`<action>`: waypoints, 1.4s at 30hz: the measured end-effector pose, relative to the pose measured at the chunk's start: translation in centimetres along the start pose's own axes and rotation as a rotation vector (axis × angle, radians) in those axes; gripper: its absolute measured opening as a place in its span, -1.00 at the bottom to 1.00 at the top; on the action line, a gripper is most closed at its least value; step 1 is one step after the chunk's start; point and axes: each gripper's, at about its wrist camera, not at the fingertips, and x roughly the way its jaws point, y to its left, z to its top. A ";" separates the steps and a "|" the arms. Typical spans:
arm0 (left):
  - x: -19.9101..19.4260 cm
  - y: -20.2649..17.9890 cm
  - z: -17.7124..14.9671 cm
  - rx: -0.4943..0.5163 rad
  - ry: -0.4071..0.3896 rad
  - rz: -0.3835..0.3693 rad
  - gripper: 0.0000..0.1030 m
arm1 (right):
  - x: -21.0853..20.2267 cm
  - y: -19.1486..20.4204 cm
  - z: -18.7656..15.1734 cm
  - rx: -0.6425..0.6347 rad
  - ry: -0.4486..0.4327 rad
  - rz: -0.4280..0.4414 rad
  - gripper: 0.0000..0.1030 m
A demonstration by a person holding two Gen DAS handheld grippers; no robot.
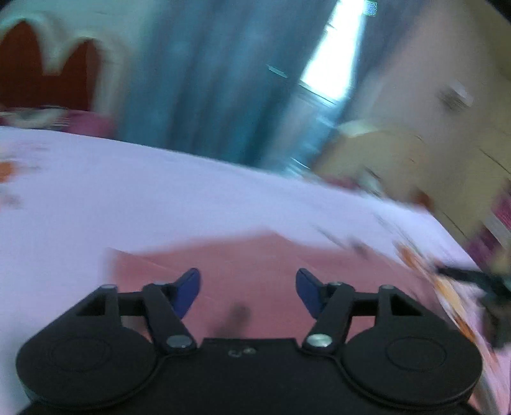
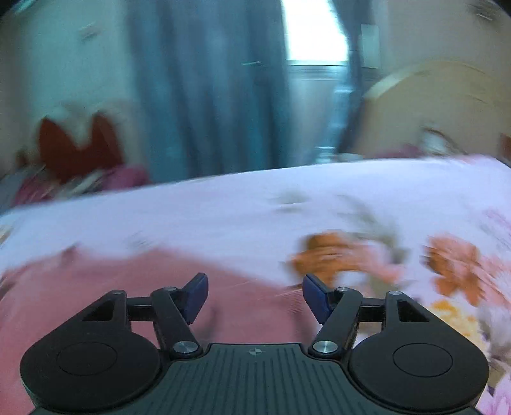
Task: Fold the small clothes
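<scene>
Both wrist views are motion-blurred; I read shapes and colours, not detail.

Left wrist view: my left gripper [image 1: 248, 289] fills the bottom of the frame, its blue-tipped fingers [image 1: 188, 289] spread wide with nothing between them. Behind and beneath them lies a pink garment [image 1: 255, 265], flat on the bedsheet [image 1: 127, 191], occupying the lower centre. I cannot tell whether the fingertips touch the cloth. The sheet is pale lilac with orange flower prints toward the lower right and left edges. A dark object [image 1: 485, 287] sits at the right edge; too smeared for me to identify.

Right wrist view: my right gripper [image 2: 255, 295] also has its jaws spread, empty. The same pink garment [image 2: 127, 281] spreads across the lower left of the frame, running under the left finger and the gap; the right finger sits over the sheet's floral print [image 2: 335, 255].

Background, both views: blue-grey curtains [image 2: 207, 95] in the upper centre, a bright window strip [image 2: 313, 28] at top, a pale wooden headboard [image 2: 431, 105] at upper right, and a red cushion-like shape [image 2: 76, 143] at left.
</scene>
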 end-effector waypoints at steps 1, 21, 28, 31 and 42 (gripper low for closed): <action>1.0 -1.6 -0.3 0.059 0.044 -0.025 0.05 | 0.4 1.8 -0.2 -0.055 0.023 0.044 0.27; 5.1 -4.9 0.6 0.129 0.010 0.075 0.30 | 4.7 6.9 0.9 -0.062 0.075 0.048 -0.03; 4.1 -9.2 -4.3 0.185 0.048 -0.005 0.32 | 2.3 11.4 -3.3 -0.237 0.150 0.248 -0.03; 3.5 -7.0 -4.7 0.140 0.034 0.041 0.30 | 1.4 9.0 -3.8 -0.189 0.110 0.171 -0.03; -1.5 -6.6 -6.0 0.119 -0.043 0.101 0.36 | -4.9 3.9 -5.0 -0.012 0.046 0.048 -0.03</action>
